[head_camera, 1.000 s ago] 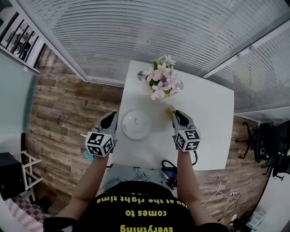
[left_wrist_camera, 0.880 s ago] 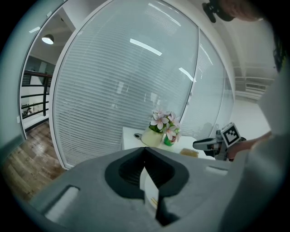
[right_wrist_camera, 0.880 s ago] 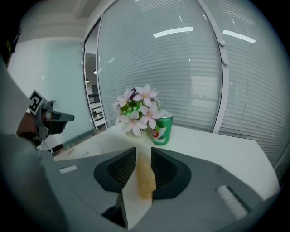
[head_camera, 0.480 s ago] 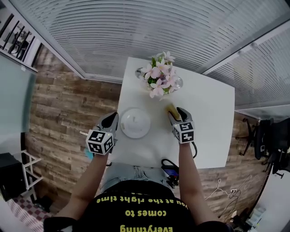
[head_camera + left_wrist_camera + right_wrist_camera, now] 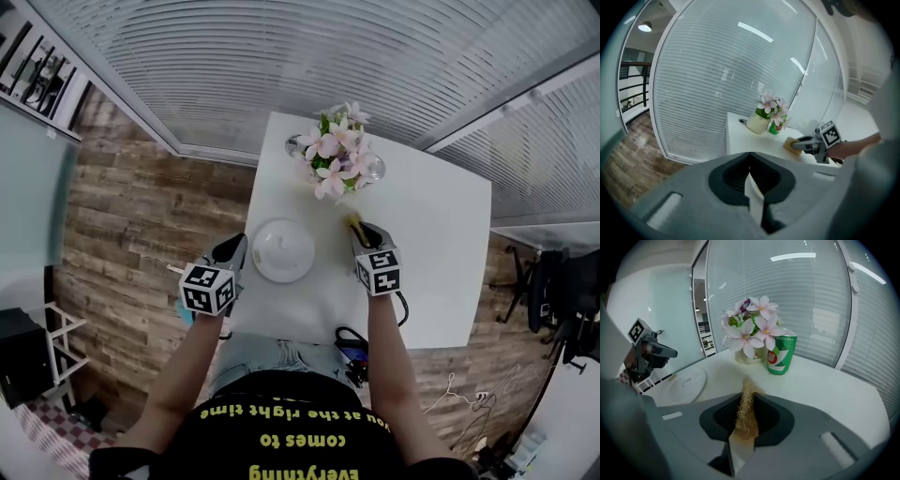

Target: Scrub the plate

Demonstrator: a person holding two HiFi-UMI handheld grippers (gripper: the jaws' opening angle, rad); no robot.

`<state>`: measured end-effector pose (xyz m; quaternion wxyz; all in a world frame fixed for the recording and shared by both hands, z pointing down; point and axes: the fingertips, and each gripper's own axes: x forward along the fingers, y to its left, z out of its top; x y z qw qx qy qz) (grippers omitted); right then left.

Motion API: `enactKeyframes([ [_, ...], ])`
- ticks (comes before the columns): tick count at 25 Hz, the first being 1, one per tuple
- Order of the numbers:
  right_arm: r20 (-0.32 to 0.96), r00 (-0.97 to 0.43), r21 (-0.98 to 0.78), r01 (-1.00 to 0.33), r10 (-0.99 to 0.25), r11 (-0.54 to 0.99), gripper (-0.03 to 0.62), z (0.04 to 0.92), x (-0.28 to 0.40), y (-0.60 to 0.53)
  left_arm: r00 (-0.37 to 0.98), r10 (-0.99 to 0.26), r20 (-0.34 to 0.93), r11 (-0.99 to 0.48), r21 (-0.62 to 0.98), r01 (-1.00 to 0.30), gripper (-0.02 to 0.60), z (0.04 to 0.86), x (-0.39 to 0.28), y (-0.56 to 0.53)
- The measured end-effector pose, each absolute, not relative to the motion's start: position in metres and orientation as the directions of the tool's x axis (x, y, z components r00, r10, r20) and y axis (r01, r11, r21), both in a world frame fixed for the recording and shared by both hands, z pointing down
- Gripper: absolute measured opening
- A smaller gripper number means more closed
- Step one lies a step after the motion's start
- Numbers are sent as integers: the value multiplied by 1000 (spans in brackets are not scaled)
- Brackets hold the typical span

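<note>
Both grippers have come lower toward the white table [image 5: 427, 272] since the earlier frames, and each now sits closer to the tabletop on its own side of the plate [image 5: 282, 249]. The plate, white and round, lies flat near the table's left edge, with nothing resting on it. The left gripper [image 5: 232, 251] stands just left of the plate, at about the table's edge. Its jaws are pressed fully together with nothing between them, as the left gripper view confirms. Whether it touches the plate rim cannot be determined. The right gripper [image 5: 362, 232] is to the right of the plate and clear of it, pointing downward toward the tabletop. Its jaws are clamped on a tan fibrous scrub pad [image 5: 746, 411], which stands out past the jaw tips. The left gripper view shows the pad low at the table surface, but contact with the table cannot be confirmed. Beyond the plate, toward the far side of the table, stands a cream vase [image 5: 749, 356] of pink and white flowers [image 5: 336, 155]. A green can [image 5: 781, 355] stands upright just beside the vase. A black cable [image 5: 349, 339] lies at the near table edge, to the right of the plate and close to the person.
</note>
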<state>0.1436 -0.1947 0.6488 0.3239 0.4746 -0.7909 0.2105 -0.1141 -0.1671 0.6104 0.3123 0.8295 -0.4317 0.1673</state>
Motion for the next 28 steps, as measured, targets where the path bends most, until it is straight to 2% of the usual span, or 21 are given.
enactKeyframes([
  [12, 694, -467, -100, -817, -549, 568, 67, 638, 87, -170, 659, -461, 594, -321, 581, -748, 3, 639, -107, -140],
  [22, 706, -495, -116, -786, -507, 607, 67, 643, 69, -161, 730, -339, 593, -208, 710, -673, 137, 659, -99, -119],
  [28, 720, -493, -115, -778, -487, 618, 67, 649, 64, -156, 772, -315, 552, -159, 771, -617, 150, 657, -88, -116],
])
